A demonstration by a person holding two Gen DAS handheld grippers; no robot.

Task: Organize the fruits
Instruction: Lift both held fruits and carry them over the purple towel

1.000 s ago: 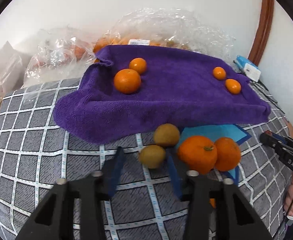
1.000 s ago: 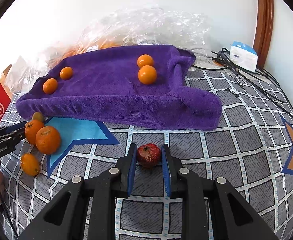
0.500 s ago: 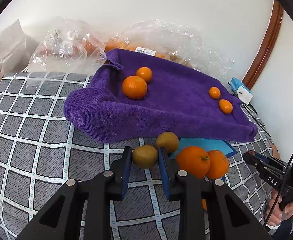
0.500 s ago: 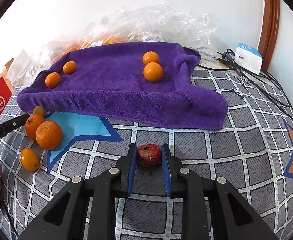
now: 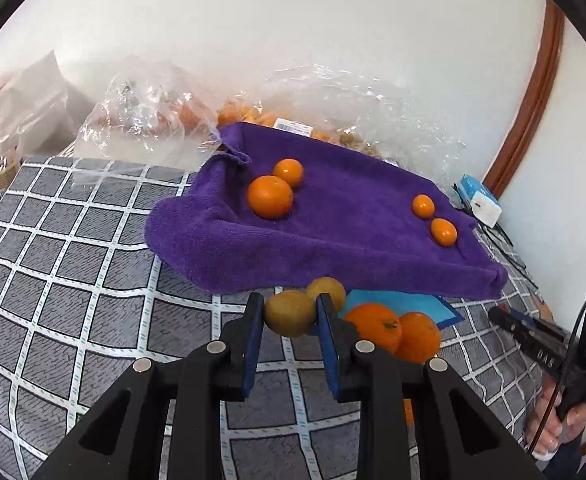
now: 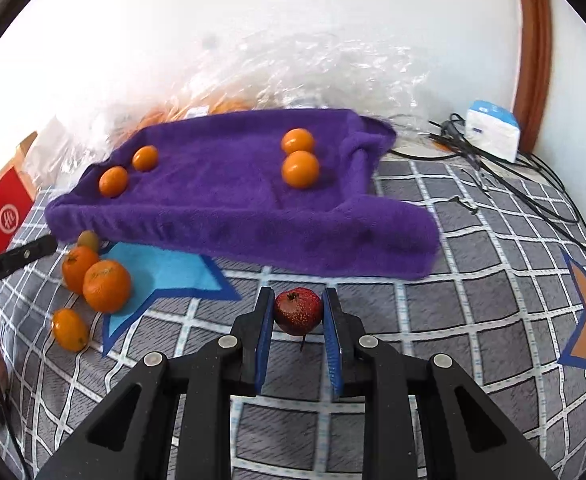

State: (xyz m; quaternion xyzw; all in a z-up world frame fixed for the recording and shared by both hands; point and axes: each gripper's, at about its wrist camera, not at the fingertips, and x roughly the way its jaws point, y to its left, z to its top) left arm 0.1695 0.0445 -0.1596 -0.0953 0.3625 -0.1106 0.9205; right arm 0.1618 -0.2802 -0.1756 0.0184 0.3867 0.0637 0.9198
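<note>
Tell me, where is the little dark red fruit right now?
The dark red fruit is pinched in the right tool, just in front of the purple towel.

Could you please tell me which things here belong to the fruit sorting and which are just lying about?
Part of the job:
- kiwi in the left gripper
- red fruit in the right gripper
- oranges on the purple towel
- loose oranges and second kiwi

Lying about:
- plastic bags
- white box
- cables
- red carton
</note>
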